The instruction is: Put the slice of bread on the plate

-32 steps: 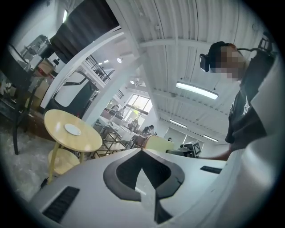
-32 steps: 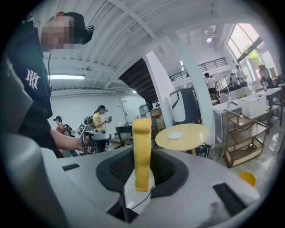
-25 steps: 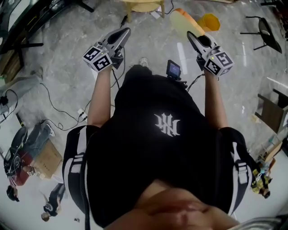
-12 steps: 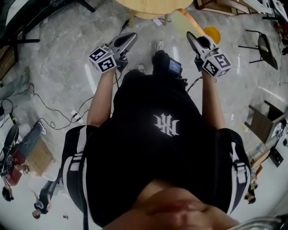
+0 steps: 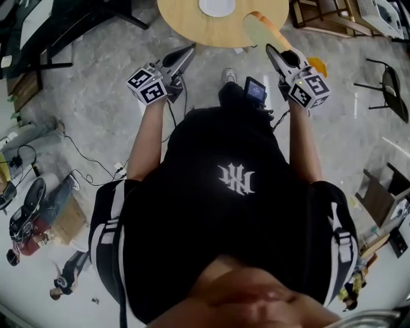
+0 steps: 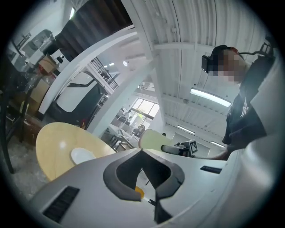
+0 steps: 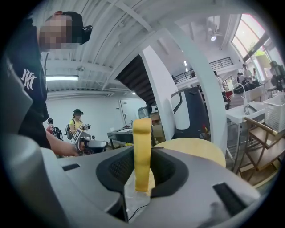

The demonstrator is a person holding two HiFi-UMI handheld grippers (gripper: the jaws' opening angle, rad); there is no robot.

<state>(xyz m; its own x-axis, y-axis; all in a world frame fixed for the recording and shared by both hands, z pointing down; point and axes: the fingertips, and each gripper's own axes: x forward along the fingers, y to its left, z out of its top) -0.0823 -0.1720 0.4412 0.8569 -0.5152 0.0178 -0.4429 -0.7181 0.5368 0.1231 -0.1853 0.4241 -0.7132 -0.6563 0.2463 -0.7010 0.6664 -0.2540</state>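
A pale slice of bread [image 5: 261, 28] [image 7: 142, 151] stands on edge between the jaws of my right gripper [image 5: 274, 54] [image 7: 143, 156], which is shut on it. The bread hangs over the near edge of a round wooden table [image 5: 186, 22] [image 7: 196, 149]. A white plate [image 5: 216, 6] [image 6: 82, 156] lies on that table, beyond and to the left of the bread. My left gripper [image 5: 186, 52] [image 6: 142, 152] is shut on nothing, its tip close to the table's near rim. In the left gripper view, the bread [image 6: 153, 139] and the right gripper [image 6: 178, 150] show to the right.
Wooden furniture [image 5: 320, 16] stands right of the table, and a black chair [image 5: 387, 61] further right. An orange object [image 5: 316, 64] lies on the floor by the right gripper. Cables [image 5: 83, 160] and bags [image 5: 32, 218] cover the floor at left. People [image 7: 76, 122] stand in the distance.
Both grippers have moved forward toward the round table with the person. The table and the white plate have come into the top of the head view. The bread stays in the right gripper.
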